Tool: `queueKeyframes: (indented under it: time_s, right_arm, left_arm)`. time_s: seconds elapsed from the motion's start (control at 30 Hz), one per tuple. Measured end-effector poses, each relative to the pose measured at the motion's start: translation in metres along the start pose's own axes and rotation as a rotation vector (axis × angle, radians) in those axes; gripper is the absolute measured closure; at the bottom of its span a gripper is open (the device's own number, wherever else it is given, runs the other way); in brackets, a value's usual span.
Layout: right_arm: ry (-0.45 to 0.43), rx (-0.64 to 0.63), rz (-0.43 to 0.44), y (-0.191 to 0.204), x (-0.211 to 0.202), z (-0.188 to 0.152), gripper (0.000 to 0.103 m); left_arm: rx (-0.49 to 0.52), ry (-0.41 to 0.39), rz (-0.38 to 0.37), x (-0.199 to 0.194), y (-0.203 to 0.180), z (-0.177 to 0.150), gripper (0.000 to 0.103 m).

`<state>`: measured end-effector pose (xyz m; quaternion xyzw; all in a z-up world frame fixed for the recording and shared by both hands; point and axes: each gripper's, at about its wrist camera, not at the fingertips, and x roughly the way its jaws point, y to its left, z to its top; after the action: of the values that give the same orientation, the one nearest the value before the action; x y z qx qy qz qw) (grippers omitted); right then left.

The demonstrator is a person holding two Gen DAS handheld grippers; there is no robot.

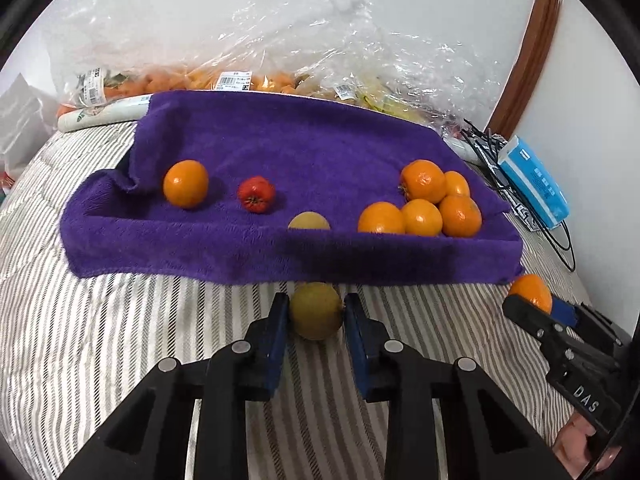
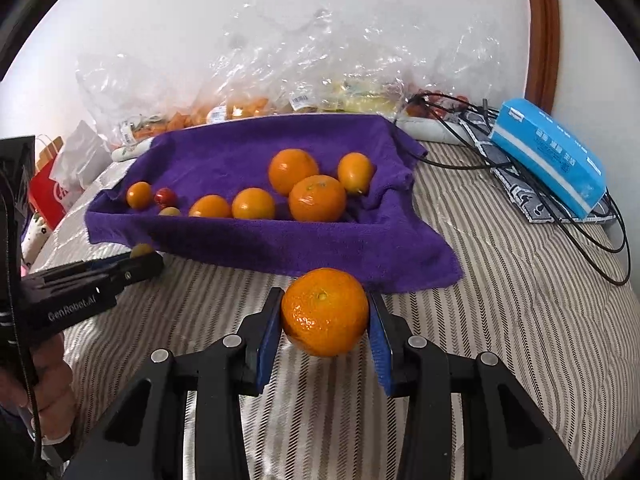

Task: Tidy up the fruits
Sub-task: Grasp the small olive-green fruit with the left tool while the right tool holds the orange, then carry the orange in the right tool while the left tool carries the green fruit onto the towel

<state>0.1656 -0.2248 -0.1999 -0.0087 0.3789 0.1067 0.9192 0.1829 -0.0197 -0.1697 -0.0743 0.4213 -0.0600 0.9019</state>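
Note:
My left gripper (image 1: 316, 310) is shut on a small yellow-green fruit (image 1: 315, 311), held just in front of the purple towel (image 1: 280, 148). My right gripper (image 2: 325, 312) is shut on an orange mandarin (image 2: 325, 311) near the towel's front right corner; it also shows in the left wrist view (image 1: 532, 292). On the towel lie a lone mandarin (image 1: 185, 183), a red fruit (image 1: 256, 194), a yellow-green fruit (image 1: 309, 221) and a cluster of several mandarins (image 1: 434, 200).
The towel lies on a striped bed cover (image 1: 120, 320). Clear plastic bags with fruit (image 1: 280, 60) stand behind it against the wall. A blue tissue pack (image 2: 550, 152) and black cables (image 2: 592, 232) lie at right. A red bag (image 2: 48, 196) is at left.

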Motion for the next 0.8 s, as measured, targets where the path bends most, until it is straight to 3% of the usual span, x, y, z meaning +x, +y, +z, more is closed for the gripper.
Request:
queueKeyframes:
  time_s: [0.33,0.8]
  right_arm:
    - [-0.065,-0.029,-0.004,0.016,-0.029,0.013,0.063]
    - [-0.131,-0.039,-0.024,0.032,-0.053,0.060,0.063]
  left_arm:
    - [-0.008,-0.049,-0.004,-0.041,0.007,0.005,0.076]
    - [-0.006,-0.134,0.018,-0.081,0.020,0.046,0.076]
